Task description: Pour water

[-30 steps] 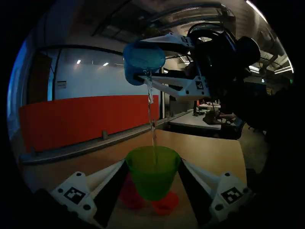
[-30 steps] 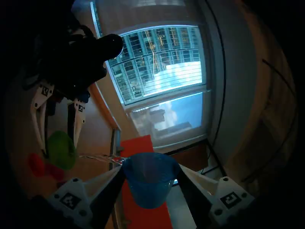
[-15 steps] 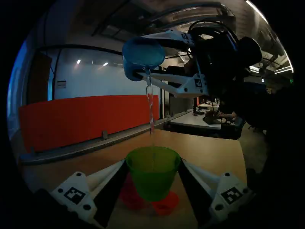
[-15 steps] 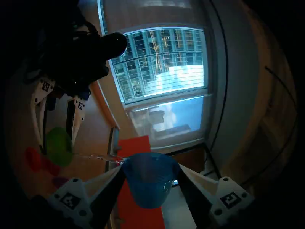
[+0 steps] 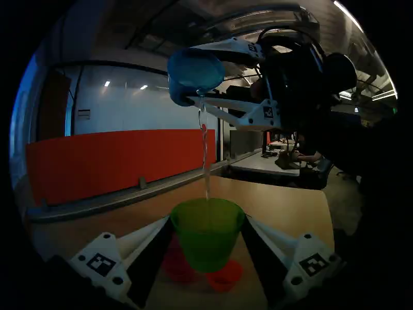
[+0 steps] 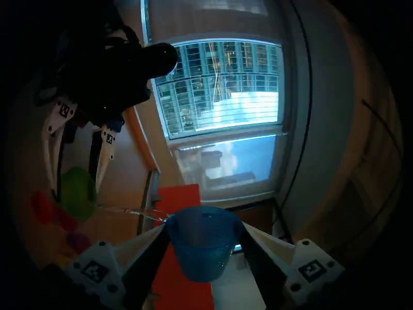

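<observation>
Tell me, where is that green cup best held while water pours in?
Mid-wall, below the rim, level from the side, as the left claw does: the green cup is upright, tapers downward, and its mouth must stay open for the water stream.

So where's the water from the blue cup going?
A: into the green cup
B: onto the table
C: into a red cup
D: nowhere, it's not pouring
A: a thin stream of water falls from the tilted blue cup down into the green cup held below it.
</observation>
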A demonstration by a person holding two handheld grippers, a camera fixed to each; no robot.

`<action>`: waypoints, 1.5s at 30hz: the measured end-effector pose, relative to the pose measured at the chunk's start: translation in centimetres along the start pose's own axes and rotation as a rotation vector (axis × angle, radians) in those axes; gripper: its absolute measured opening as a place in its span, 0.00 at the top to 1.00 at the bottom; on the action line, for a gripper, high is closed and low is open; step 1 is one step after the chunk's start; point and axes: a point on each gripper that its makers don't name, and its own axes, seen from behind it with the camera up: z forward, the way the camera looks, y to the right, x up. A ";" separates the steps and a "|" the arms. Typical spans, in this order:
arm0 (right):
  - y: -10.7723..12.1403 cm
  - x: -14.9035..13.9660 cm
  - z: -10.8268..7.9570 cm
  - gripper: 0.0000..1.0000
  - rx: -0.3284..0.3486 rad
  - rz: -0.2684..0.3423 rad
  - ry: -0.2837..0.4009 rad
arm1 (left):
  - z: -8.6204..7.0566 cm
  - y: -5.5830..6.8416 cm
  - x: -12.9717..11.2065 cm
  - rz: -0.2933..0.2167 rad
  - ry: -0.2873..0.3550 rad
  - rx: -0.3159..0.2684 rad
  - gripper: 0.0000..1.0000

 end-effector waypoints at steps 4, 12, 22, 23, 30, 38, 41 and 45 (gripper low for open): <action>0.0 0.1 0.1 0.09 0.000 -0.017 0.000 | 0.0 0.0 0.1 0.001 0.002 0.000 0.13; 0.1 0.3 0.2 0.09 -0.004 -0.052 0.002 | -0.1 0.1 0.2 0.000 0.005 0.000 0.13; 0.3 0.8 0.3 0.09 -0.008 -0.102 0.004 | -0.2 0.1 0.4 -0.001 0.010 0.001 0.13; 0.3 0.8 0.3 0.09 -0.008 -0.107 0.005 | -0.2 0.1 0.5 -0.001 0.011 0.001 0.13; 0.6 1.2 0.3 0.09 -0.010 -0.143 0.008 | -0.3 0.2 0.6 0.000 0.013 0.002 0.13; 0.7 1.6 0.3 0.09 -0.009 -0.192 0.009 | -0.3 0.0 0.7 -0.002 0.015 0.008 0.13; 0.7 1.7 0.3 0.09 -0.010 -0.217 0.011 | -0.3 0.0 0.7 -0.005 0.018 0.010 0.13; 0.6 1.8 0.4 0.09 -0.007 -0.234 0.012 | -0.3 0.0 0.8 -0.009 0.020 0.010 0.13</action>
